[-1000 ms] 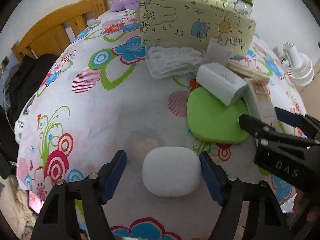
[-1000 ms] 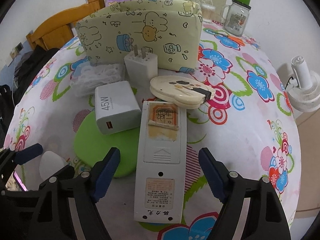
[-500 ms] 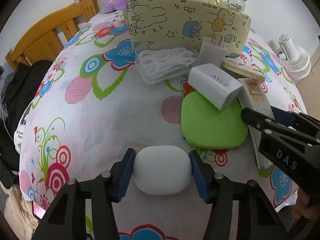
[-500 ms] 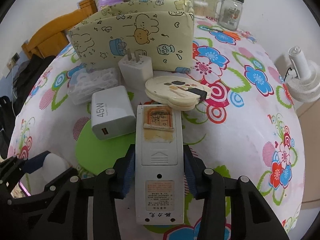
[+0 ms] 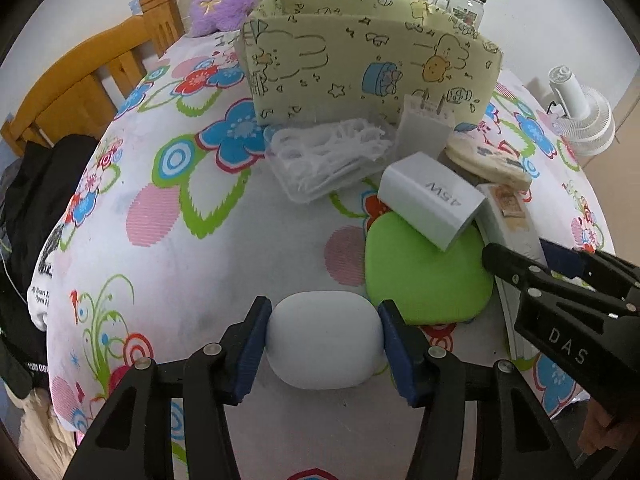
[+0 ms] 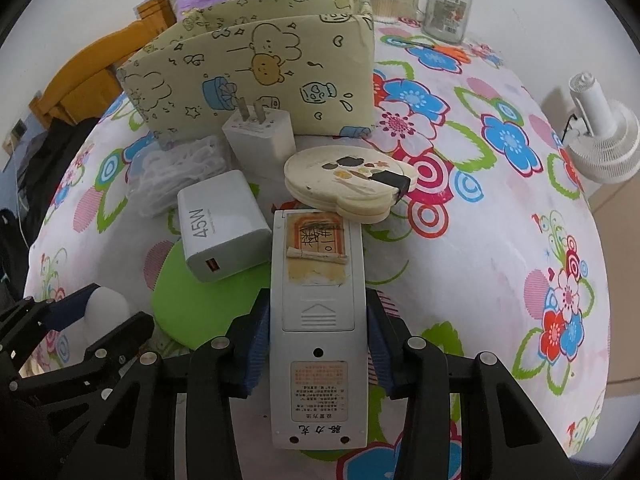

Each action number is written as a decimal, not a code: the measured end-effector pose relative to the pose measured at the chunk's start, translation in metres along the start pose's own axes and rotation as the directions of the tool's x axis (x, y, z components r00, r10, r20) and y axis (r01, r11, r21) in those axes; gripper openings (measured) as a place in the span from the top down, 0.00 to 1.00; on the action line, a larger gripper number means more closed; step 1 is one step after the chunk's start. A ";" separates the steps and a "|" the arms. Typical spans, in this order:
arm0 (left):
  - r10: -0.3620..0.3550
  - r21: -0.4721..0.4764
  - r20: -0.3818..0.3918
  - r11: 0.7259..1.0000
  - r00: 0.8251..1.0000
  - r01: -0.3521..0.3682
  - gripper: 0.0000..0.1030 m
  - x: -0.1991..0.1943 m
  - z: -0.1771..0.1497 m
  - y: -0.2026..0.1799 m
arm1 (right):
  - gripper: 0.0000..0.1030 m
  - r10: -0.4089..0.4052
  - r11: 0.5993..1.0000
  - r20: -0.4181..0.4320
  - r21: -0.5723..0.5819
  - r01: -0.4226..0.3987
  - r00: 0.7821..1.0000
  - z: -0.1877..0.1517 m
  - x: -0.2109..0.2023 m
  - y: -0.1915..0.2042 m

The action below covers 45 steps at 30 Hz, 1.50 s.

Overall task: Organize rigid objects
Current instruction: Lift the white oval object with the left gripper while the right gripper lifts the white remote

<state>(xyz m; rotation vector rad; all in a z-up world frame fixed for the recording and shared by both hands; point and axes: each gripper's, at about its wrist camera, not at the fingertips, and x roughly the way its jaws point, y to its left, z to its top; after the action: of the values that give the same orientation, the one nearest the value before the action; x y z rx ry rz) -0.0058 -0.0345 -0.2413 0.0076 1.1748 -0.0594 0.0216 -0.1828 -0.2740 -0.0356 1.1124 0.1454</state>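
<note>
Left tongs (image 5: 323, 338) clamped on white case (image 5: 324, 340) over floral desk (image 5: 168, 248). Just ahead-right, green pad (image 5: 424, 280) under 45W charger (image 5: 432, 200). Right tongs (image 5: 560, 276) at far right, over remote (image 5: 508, 224). Farther ahead, yellow box (image 5: 360, 72).

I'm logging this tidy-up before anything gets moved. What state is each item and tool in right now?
left tool: shut on the white rounded case.
right tool: shut on the remote, which lies face down.
45W charger: lying partly on the green pad.
plug adapter: upright, prongs up.
patterned box: open at the top.
glass jar: lidded, upright.
</note>
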 end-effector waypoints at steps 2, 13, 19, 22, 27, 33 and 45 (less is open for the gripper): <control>-0.001 0.010 0.005 1.000 1.000 0.001 0.45 -0.002 0.004 0.000 | 0.54 -0.002 1.000 -0.004 0.013 0.002 1.000 0.000 -0.002 0.000; -0.036 0.056 0.013 0.998 0.999 0.035 0.45 -0.014 0.023 -0.001 | 0.54 -0.043 0.998 0.028 0.041 0.042 0.999 0.008 -0.026 0.008; -0.055 0.094 0.032 0.994 0.998 0.051 0.45 -0.026 0.033 -0.003 | 0.54 -0.055 0.997 0.053 0.065 0.051 0.997 0.016 -0.043 0.013; -0.059 0.106 0.043 0.993 0.997 0.054 0.45 -0.033 0.040 -0.003 | 0.54 -0.059 0.996 0.063 0.073 0.054 0.996 0.019 -0.052 0.016; -0.062 0.128 0.070 0.990 0.996 0.052 0.45 -0.044 0.051 -0.001 | 0.54 -0.066 0.995 0.079 0.083 0.060 0.995 0.025 -0.067 0.023; -0.081 0.145 0.090 0.987 0.993 0.068 0.45 -0.056 0.062 0.003 | 0.54 -0.082 0.993 0.097 0.098 0.073 0.992 0.035 -0.084 0.030; -0.096 0.141 0.138 0.987 0.986 0.076 0.45 -0.080 0.083 0.010 | 0.54 -0.089 0.992 0.114 0.098 0.078 0.989 0.057 -0.107 0.039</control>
<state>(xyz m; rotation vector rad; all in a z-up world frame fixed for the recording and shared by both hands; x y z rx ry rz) 0.0404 -0.0245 -0.1361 0.0708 1.0242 -0.2127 0.0202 -0.1492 -0.1509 0.0098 0.9963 0.0197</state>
